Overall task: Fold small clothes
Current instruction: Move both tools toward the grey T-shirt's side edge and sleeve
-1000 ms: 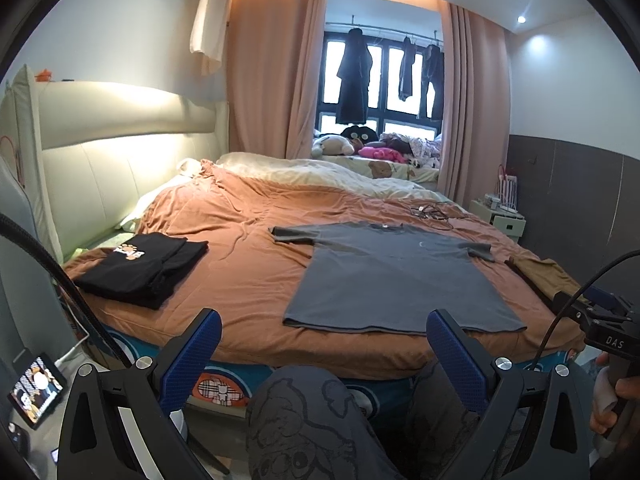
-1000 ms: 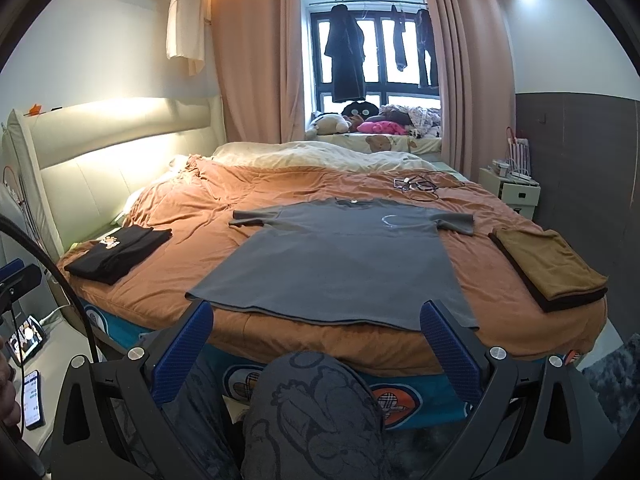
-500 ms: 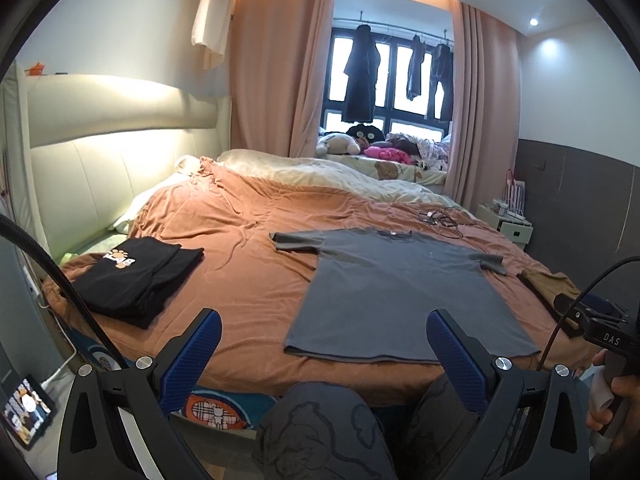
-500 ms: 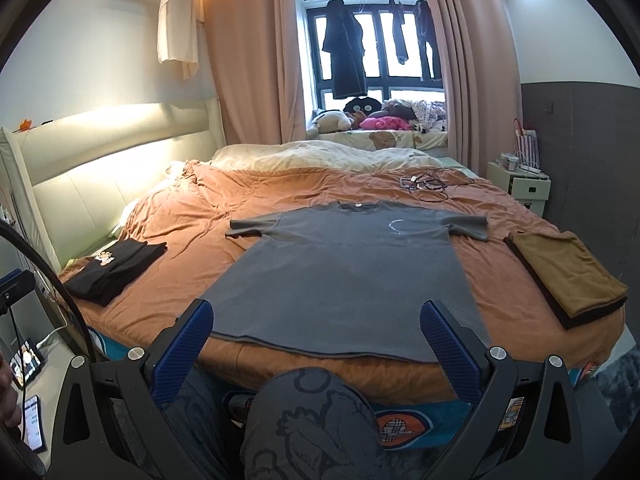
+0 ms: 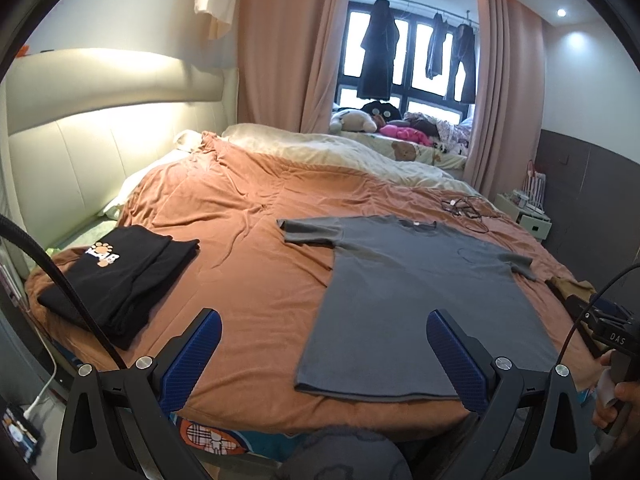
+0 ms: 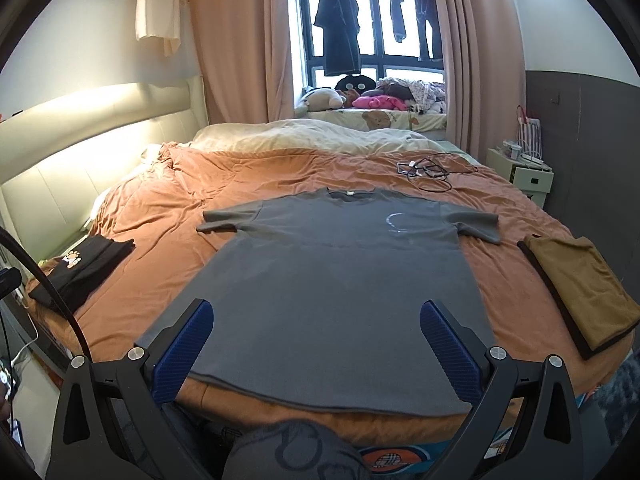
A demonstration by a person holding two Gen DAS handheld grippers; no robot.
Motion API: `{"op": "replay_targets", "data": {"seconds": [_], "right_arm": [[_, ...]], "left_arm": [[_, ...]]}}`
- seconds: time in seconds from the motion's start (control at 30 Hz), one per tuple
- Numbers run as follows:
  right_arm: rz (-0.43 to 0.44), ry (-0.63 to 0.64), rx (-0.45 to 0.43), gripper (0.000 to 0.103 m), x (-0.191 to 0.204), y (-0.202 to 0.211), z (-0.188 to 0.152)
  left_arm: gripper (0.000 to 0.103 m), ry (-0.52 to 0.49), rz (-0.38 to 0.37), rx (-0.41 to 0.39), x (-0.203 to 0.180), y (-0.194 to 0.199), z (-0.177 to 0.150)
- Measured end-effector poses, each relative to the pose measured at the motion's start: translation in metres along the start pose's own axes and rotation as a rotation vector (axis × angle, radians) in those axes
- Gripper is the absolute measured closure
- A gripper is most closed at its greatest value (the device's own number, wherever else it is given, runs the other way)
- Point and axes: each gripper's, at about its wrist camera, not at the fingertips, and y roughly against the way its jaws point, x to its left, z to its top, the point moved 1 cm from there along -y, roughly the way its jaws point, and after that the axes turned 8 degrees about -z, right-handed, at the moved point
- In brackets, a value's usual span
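A grey T-shirt (image 5: pixel 416 292) (image 6: pixel 340 280) lies spread flat, front up, on the orange bedspread (image 5: pixel 248 240) (image 6: pixel 160 232), its hem near the bed's front edge. My left gripper (image 5: pixel 324 344) hovers open over the front edge, left of the shirt's hem corner. The right gripper (image 6: pixel 316 336) is open too, above the hem's middle, holding nothing. A folded black shirt (image 5: pixel 116 272) (image 6: pixel 80 272) rests at the left edge. A folded brown garment (image 6: pixel 580 284) lies at the right.
Cables (image 6: pixel 428 170) lie on the bed beyond the collar. A white nightstand (image 6: pixel 524 172) stands at the right wall. The padded headboard (image 5: pixel 80 152) runs along the left. A person's knee (image 6: pixel 296 456) is at the bed's front, and a hand (image 5: pixel 616 404) holds the other gripper's handle.
Both grippers have moved up and forward toward the bed, so the shirt's hem now lies between the fingers' view. The jaws stay open and the clothes have not moved.
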Motion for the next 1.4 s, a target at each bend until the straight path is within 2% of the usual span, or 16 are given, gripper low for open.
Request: {"op": "replay_targets", "data": {"seconds": [0.1,0.37,0.53,0.67,1.0,1.13,1.3,1.4], "right_arm": [[-0.007,0.011,0.000,0.000,0.004,-0.016,0.013],[0.006,0.019,0.006,0.000,0.008,-0.056,0.035],[-0.029,0.021,0.006,0.000,0.011,-0.081,0.051],[0.007,0.008,0.023,0.000,0.015,-0.103,0.062],[0.029,0.003,0.074,0.000,0.020,-0.173,0.100],[0.077,0.019,0.102,0.000,0.028,-0.205,0.114],[0.139,0.020,0.149,0.000,0.031,-0.256,0.130],[0.174,0.030,0.180,0.000,0.030,-0.286,0.139]], "left_arm": [[0.000,-0.009,0.016,0.017,0.002,-0.020,0.011],[0.000,-0.009,-0.001,0.049,0.012,-0.068,0.036],[0.000,-0.015,-0.008,0.068,0.016,-0.100,0.054],[0.000,-0.028,-0.007,0.078,0.022,-0.130,0.070],[0.000,0.026,-0.009,0.158,0.078,-0.224,0.100],[0.000,0.049,-0.035,0.195,0.096,-0.263,0.110],[0.015,0.074,-0.056,0.255,0.120,-0.322,0.123],[0.019,0.094,-0.067,0.281,0.133,-0.355,0.131]]}}
